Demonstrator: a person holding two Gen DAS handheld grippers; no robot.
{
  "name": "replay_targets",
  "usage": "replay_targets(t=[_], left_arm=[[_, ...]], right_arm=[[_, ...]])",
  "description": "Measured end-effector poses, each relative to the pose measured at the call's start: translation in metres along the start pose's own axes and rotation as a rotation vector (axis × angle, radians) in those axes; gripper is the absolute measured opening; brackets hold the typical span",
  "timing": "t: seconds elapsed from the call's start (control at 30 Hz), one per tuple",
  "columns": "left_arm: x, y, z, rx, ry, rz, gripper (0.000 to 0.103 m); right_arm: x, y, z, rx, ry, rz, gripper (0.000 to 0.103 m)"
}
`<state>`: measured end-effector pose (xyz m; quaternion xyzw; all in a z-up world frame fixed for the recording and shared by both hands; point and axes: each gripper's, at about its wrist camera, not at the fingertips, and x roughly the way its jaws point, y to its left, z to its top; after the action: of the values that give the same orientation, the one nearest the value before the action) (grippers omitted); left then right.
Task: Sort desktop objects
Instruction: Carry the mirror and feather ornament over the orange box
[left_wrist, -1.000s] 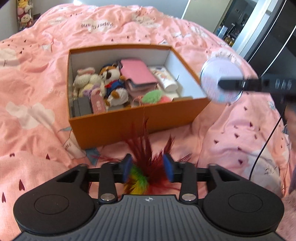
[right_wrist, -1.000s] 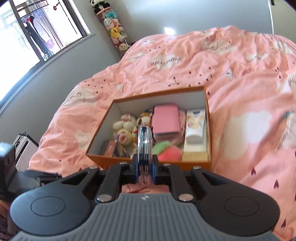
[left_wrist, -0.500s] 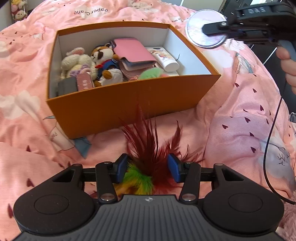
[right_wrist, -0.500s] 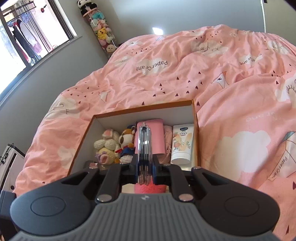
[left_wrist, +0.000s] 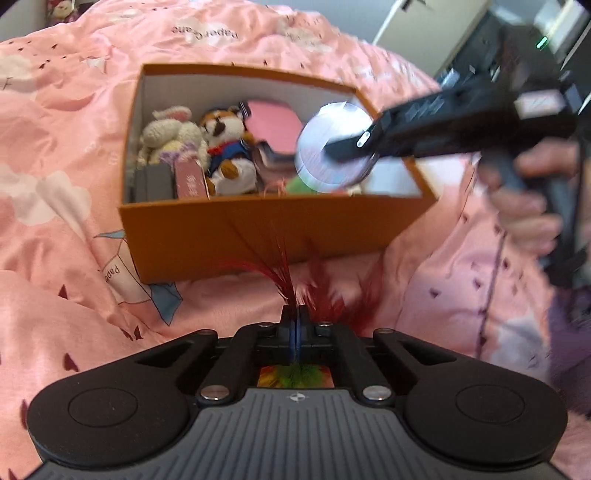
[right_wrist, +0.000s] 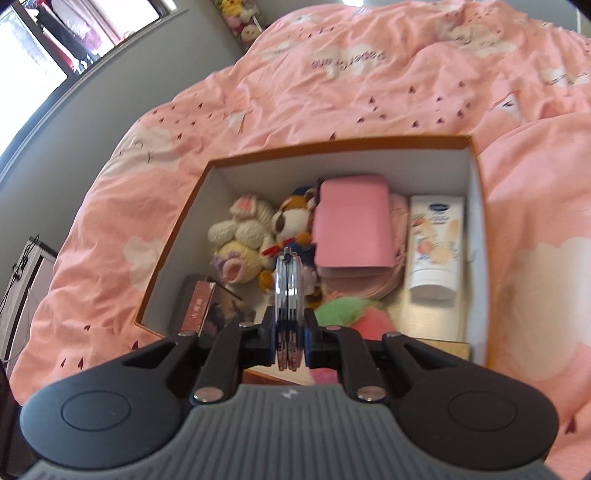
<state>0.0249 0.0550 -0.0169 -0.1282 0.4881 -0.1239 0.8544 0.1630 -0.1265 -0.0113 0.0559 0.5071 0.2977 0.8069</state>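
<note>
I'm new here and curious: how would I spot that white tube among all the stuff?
Find the orange box on the pink bedspread. The tube lies along its right wall, beside the pink case. It alone is white, printed with a peach picture.

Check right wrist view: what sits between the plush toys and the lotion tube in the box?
A pink case, between the plush toys and lotion tube.

- Bright daylight enters through the window (right_wrist: 48, 44), which is blown out.
- Motion blur smears the right gripper (left_wrist: 345, 149); fisheye bends edges.
</note>
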Motion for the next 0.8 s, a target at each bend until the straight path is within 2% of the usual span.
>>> replay_targets(t=[0.47, 0.7, 0.8], left_arm=[[-0.074, 0.02, 0.039, -0.086, -0.199, -0.057, 0.0], [-0.094, 0.034, 0.065, -0.124, -0.292, -0.014, 0.0], [-0.099, 0.034, 0.074, -0.122, -0.322, 0.031, 0.0]], right_arm=[[0.082, 0.006, 0.015, 0.001, 0.244, 0.051, 0.014], [0.1, 0.01, 0.015, 0.026, 0.296, 0.07, 0.015], [0.101, 0.012, 0.014, 0.012, 0.301, 0.049, 0.018]])
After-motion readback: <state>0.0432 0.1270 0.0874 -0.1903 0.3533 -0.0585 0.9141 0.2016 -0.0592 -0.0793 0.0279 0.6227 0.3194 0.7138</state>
